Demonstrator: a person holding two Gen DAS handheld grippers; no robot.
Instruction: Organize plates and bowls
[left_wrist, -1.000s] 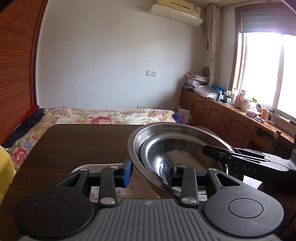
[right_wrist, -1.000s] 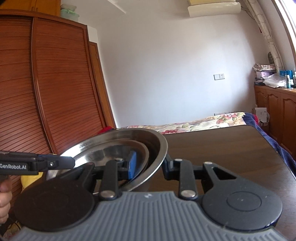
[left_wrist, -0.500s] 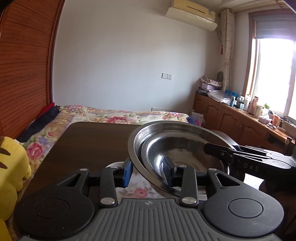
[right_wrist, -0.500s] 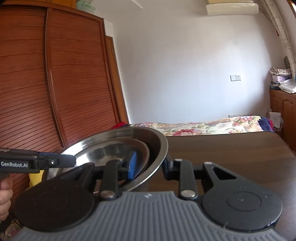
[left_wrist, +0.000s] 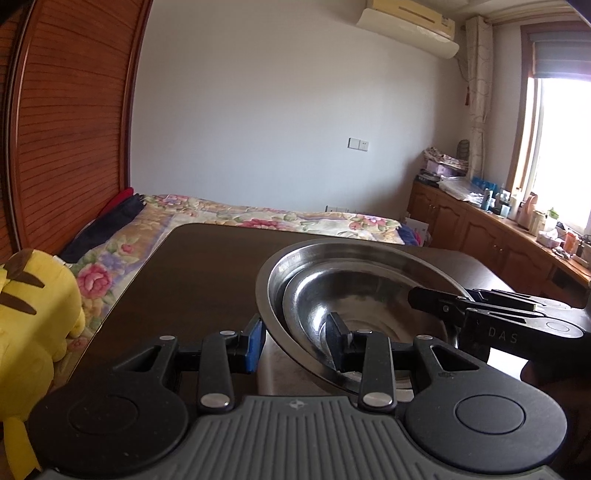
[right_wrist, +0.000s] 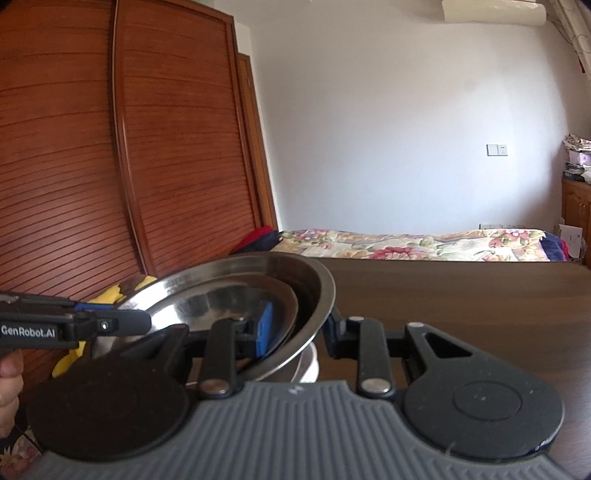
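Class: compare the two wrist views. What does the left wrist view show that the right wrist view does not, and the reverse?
Left only: the window, yellow plush toy and right claw.
Right only: the left claw and a thumb.
Both: nested steel bowls, each claw gripping opposite rims; dark table; floral bed; wooden wardrobe.

Home bedroom. Shown by: bed with floral bedspread (left_wrist: 266, 221) at frame centre, slatted wooden wardrobe (right_wrist: 110, 166) filling the left of the frame, wall-mounted air conditioner (left_wrist: 410, 24) at upper right, curtained window (left_wrist: 557, 147) at right. Low wooden cabinets (left_wrist: 480, 229) under the window are cluttered with bottles and toiletries. Yellow plush toy (left_wrist: 33, 306) is seen at lower left. Dark wooden worktop (left_wrist: 192, 273) is set against the bed.
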